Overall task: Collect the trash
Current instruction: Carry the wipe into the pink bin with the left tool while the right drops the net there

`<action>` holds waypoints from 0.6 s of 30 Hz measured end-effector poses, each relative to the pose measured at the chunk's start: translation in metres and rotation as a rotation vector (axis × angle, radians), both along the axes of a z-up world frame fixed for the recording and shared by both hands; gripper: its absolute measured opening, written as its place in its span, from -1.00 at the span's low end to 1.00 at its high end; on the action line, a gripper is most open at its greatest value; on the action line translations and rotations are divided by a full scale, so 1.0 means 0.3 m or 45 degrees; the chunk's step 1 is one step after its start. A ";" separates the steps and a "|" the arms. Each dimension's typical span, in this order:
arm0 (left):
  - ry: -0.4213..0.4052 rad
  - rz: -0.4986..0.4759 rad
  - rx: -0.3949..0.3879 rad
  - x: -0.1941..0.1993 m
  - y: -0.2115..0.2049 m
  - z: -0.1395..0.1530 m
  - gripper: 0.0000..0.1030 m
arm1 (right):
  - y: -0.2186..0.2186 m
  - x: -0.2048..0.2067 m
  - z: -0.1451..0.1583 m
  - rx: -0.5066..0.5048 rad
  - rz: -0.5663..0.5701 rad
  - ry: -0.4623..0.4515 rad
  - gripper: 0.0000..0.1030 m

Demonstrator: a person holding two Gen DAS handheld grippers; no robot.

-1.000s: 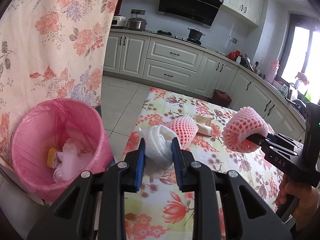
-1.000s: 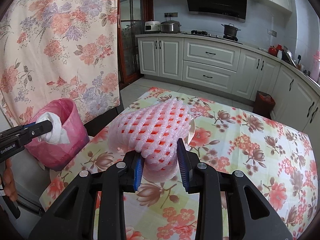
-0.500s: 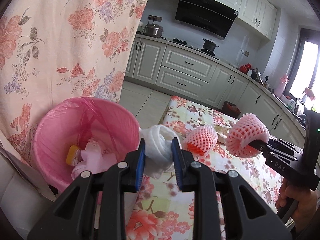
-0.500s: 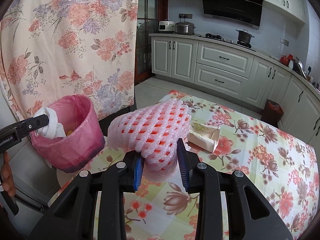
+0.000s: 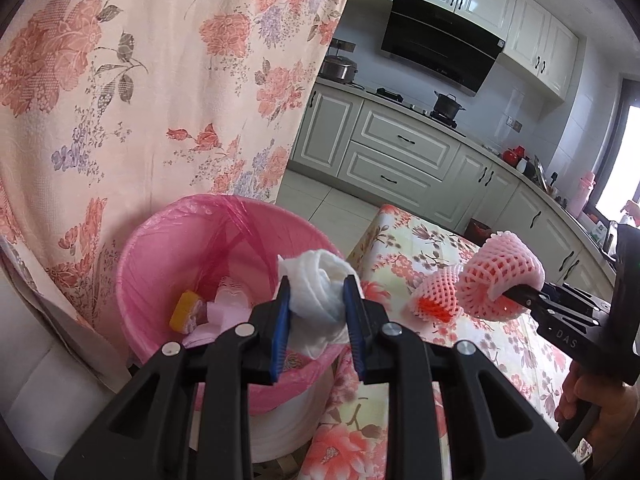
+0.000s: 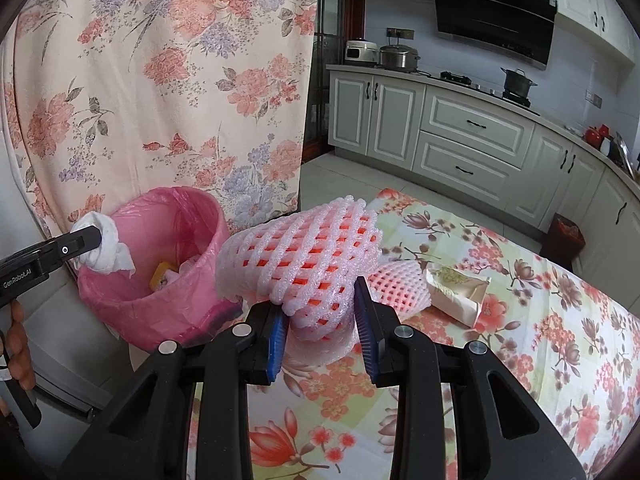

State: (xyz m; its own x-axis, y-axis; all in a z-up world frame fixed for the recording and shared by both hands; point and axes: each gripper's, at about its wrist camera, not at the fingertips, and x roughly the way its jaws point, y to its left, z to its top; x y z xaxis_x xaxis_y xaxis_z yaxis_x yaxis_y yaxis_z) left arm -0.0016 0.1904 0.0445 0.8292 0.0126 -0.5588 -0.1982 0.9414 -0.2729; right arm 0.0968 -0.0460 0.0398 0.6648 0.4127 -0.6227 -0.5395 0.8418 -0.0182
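Since a second ago both hands have carried their loads sideways toward the pink-lined bin [image 5: 224, 248], which now fills more of the left wrist view. The left gripper [image 5: 314, 300] pinches a crumpled white tissue [image 5: 320, 292] over the bin's near rim. The right gripper [image 6: 320, 320] is clamped on a pink foam fruit net [image 6: 304, 256], held above the floral tablecloth [image 6: 540, 340] just beside the bin. A second foam net [image 6: 400, 284] and a torn paper packet [image 6: 460, 292] lie on the table. Inside the bin sit a yellow scrap [image 5: 185, 312] and what looks like pale plastic wrapping.
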 end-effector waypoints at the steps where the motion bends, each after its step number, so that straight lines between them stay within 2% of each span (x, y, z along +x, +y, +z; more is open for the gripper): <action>1: 0.000 0.007 0.001 -0.003 0.011 -0.001 -0.52 | 0.016 0.001 -0.001 0.001 0.009 0.003 -0.40; 18: 0.000 0.135 0.033 -0.021 0.198 0.020 -0.52 | 0.305 0.018 0.031 0.013 0.180 0.010 -0.40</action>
